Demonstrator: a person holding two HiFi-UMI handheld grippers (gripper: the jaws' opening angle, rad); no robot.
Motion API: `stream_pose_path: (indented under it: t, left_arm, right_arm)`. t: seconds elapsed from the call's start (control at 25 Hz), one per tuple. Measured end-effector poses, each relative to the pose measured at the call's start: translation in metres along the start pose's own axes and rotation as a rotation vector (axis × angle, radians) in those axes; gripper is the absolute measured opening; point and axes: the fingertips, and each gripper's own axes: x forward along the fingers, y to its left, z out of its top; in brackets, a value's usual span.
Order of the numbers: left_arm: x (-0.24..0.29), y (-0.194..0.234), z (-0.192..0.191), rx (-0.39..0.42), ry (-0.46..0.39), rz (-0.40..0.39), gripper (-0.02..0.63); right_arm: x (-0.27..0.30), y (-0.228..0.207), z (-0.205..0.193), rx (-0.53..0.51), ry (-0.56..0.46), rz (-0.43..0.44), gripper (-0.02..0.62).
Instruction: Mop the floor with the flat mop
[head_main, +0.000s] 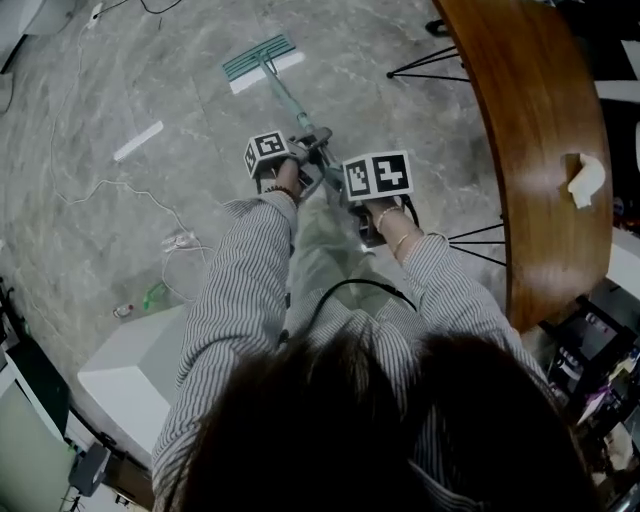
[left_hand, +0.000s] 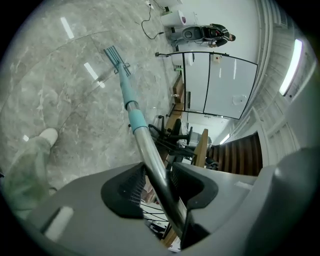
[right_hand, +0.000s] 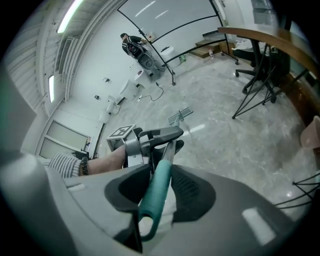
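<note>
The flat mop has a teal-and-white head (head_main: 262, 60) lying on the grey marble floor and a long pole (head_main: 291, 105) with a metal shaft and teal grip running back to me. My left gripper (head_main: 318, 140) is shut on the metal shaft (left_hand: 150, 155) of the pole. Lower down, my right gripper (head_main: 352, 205) is shut on the teal end grip (right_hand: 156, 192). In the left gripper view the mop head (left_hand: 114, 55) shows far off on the floor. The right gripper view shows my left gripper (right_hand: 167, 137) clamped ahead on the pole, with the mop head (right_hand: 180, 116) beyond.
A curved wooden table (head_main: 540, 150) with a crumpled cloth (head_main: 585, 180) stands at the right, with black stand legs (head_main: 430, 65) beside it. Cables (head_main: 110, 190) trail over the floor at left. A white box (head_main: 135, 370) sits at lower left. My shoe (left_hand: 45, 136) is near the pole.
</note>
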Motion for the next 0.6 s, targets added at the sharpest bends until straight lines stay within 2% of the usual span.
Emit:
stream_pose_path:
  t: [0.32,0.48,0.6]
  left_arm:
    - [-0.008,0.060,-0.199,-0.013,0.025,0.026,0.155]
    - [-0.011,0.073,-0.282,-0.037,0.042,0.005,0.155]
    - [-0.016,0.083,-0.339,-0.036,0.087,0.021,0.155]
  right_arm:
    - [-0.081,-0.057,-0.181,-0.069,0.078,-0.008,0.132]
    - [-0.126,-0.076,-0.248,-0.100,0.098,-0.015,0.132]
    - [-0.154,-0.086,-0.294,-0.099,0.108,0.003,0.134]
